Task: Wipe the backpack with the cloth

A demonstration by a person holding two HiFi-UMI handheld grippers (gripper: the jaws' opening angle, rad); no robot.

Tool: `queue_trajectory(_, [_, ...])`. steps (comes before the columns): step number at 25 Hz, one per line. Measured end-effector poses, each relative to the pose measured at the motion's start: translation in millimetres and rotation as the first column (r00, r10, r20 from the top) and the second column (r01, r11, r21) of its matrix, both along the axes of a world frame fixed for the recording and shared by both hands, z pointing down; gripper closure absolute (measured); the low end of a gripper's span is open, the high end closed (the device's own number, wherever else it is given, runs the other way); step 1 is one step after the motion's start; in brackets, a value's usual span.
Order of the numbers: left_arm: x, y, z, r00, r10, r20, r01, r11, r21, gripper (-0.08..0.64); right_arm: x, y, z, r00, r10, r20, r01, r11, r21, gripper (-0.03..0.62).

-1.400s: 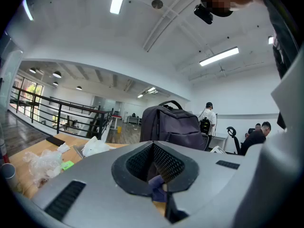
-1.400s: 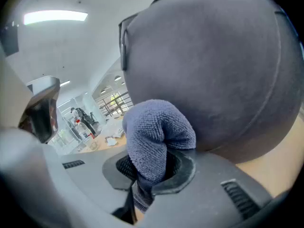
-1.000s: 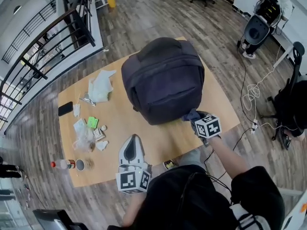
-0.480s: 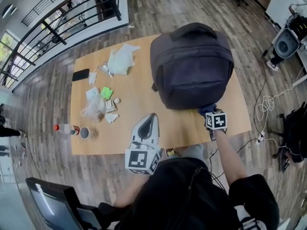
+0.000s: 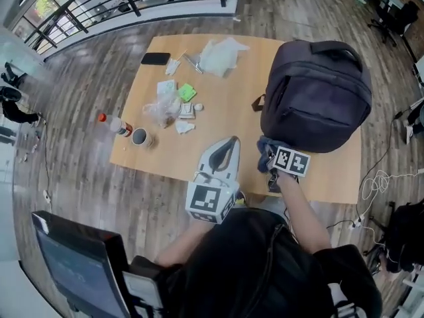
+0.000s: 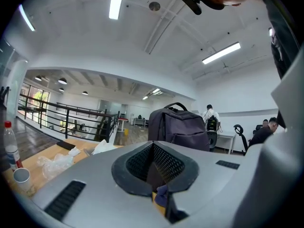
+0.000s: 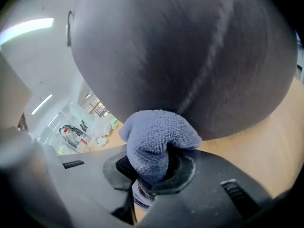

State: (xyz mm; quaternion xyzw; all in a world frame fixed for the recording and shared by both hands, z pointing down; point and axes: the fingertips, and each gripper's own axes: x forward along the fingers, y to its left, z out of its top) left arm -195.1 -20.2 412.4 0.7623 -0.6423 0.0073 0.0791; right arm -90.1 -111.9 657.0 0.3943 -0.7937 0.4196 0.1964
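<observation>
Our left gripper (image 6: 154, 172) fills the lower half of the view, its jaws closed together with nothing gripped between them. Ahead, at twelve o'clock, the dark backpack (image 6: 178, 127) stands upright on the wooden table (image 6: 45, 156). Toward ten o'clock we see a white crumpled sheet (image 6: 103, 147) and a dark, flat phone (image 6: 66, 146). At nine o'clock lie clear plastic wrapping (image 6: 54, 163), a cup (image 6: 21, 175) and a red-capped bottle (image 6: 9, 146). A black railing (image 6: 66, 120) runs behind them. At one o'clock, beyond the backpack, a person (image 6: 209, 114) stands by a desk.
</observation>
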Motion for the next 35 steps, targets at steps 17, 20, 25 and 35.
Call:
queue_trajectory(17, [34,-4,5,0.997,0.074,-0.033,-0.073,0.997,0.012,0.549,-10,-108,-347,0.975,-0.163,-0.153,0.222,0.621,0.752,0.541])
queue_trajectory(20, [34,-1,7,0.997,0.065,-0.042,-0.065,0.998,0.002,0.549,-28,-91,-333,0.951,-0.184,-0.247,0.308,0.56,0.769,0.541])
queue_trajectory(25, [29,-2,8,0.998,0.047,-0.048,-0.047,0.999,-0.006,0.549,-50,-24,-245,0.852,-0.418,-0.315,0.521,0.62,0.587,0.541])
queue_trajectory(35, [46,-6,10,0.995,0.089,-0.045,-0.089,0.996,-0.008,0.549,-51,-72,-320,0.887,-0.206,-0.414,0.461,0.465,0.756,0.54])
